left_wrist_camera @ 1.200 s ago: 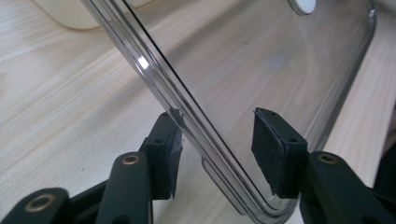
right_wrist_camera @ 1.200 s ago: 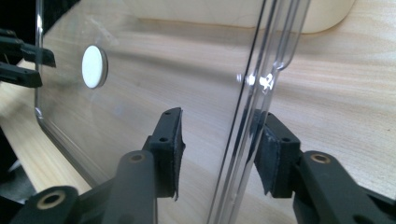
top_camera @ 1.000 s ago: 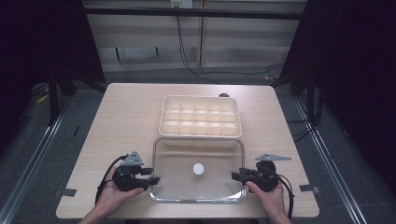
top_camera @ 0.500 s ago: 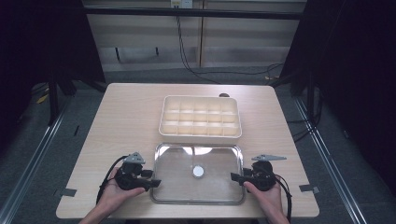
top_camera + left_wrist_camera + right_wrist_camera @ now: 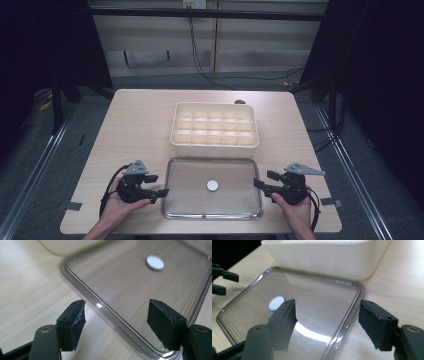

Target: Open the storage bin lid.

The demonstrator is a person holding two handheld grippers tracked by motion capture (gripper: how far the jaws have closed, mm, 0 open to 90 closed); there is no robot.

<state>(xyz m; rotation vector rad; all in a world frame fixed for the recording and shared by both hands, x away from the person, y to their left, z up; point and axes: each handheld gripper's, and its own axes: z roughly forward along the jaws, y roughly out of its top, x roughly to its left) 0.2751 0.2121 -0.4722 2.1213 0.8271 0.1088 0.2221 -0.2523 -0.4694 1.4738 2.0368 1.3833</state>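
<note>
The clear lid (image 5: 212,187) has come down flat onto the tabletop (image 5: 140,125), and both the left claw (image 5: 161,191) and right claw (image 5: 257,182) have just been opening, released at its ends, its white knob (image 5: 155,262) beyond the left claw's pads.

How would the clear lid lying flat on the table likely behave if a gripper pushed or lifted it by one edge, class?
The clear lid looks like thin, stiff plastic, so it probably lifts without drooping. Its glossy surface suggests it may slide across the table or slip between pads. Lying flat, it seems unlikely to roll or tip.
</note>
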